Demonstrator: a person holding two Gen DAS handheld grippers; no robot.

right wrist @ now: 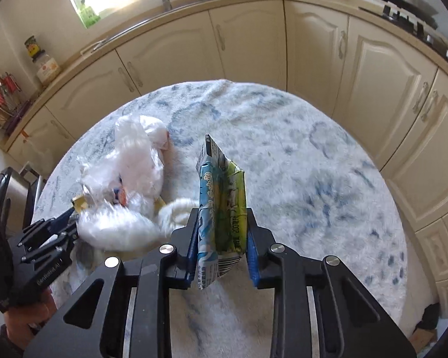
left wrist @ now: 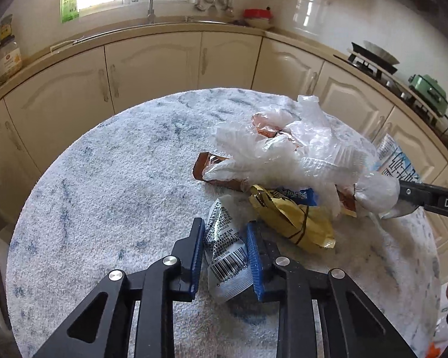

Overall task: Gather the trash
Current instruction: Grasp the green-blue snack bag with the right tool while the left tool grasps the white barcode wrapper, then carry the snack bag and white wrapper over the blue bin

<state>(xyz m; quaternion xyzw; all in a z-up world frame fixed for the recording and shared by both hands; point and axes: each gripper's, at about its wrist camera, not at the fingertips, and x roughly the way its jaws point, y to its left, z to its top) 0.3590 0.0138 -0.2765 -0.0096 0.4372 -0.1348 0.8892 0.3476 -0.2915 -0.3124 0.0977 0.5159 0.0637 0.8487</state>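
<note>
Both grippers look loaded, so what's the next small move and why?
Probably carry both pieces off the table to the trash. The left hand-held gripper pinches a barcoded wrapper, the right hand-held gripper clamps a flattened drink carton; neither can take more.

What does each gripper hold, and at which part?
Left gripper holds a barcode wrapper at its lower middle. Right gripper holds a flattened carton near its bottom end.

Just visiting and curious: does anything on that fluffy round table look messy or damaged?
Yes. Litter is heaped on the table: crumpled clear plastic bags over a brown wrapper and a creased gold packet. The left gripper pinches a wrinkled barcode wrapper; the right gripper holds a flattened, torn-open drink carton.
</note>
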